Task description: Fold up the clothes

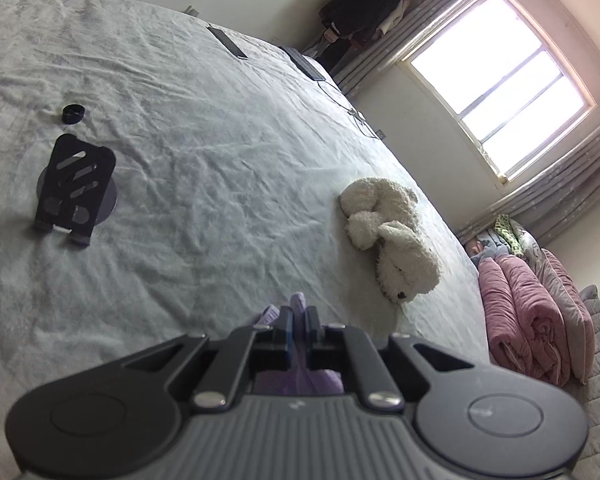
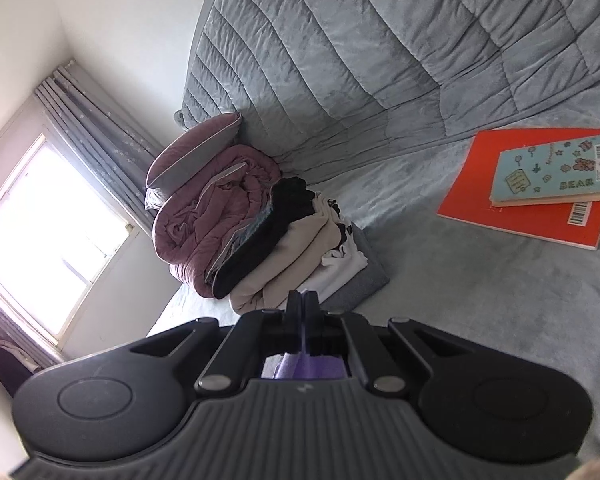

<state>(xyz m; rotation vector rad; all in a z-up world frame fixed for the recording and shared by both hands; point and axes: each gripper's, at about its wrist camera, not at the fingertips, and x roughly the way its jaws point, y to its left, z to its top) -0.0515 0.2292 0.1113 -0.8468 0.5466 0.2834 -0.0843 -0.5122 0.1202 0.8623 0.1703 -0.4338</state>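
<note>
Left wrist view: the left gripper (image 1: 299,316) pinches a purple garment (image 1: 300,380) above the bed (image 1: 220,140) — the right gripper (image 2: 305,304) clamps the same purple cloth, near a stack of folded clothes (image 2: 300,240).

one plush dog (image 1: 390,236), two books (image 2: 528,186) (stacked), one phone stand (image 1: 74,190), two tongs (image 1: 298,316)

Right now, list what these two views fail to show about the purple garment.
- Purple garment: left wrist view, only a strip shows between the left gripper fingers; the gripper body hides the rest.
- Right wrist view: the right gripper hides all but a sliver.
- Its type and fold state: cannot tell.
</note>
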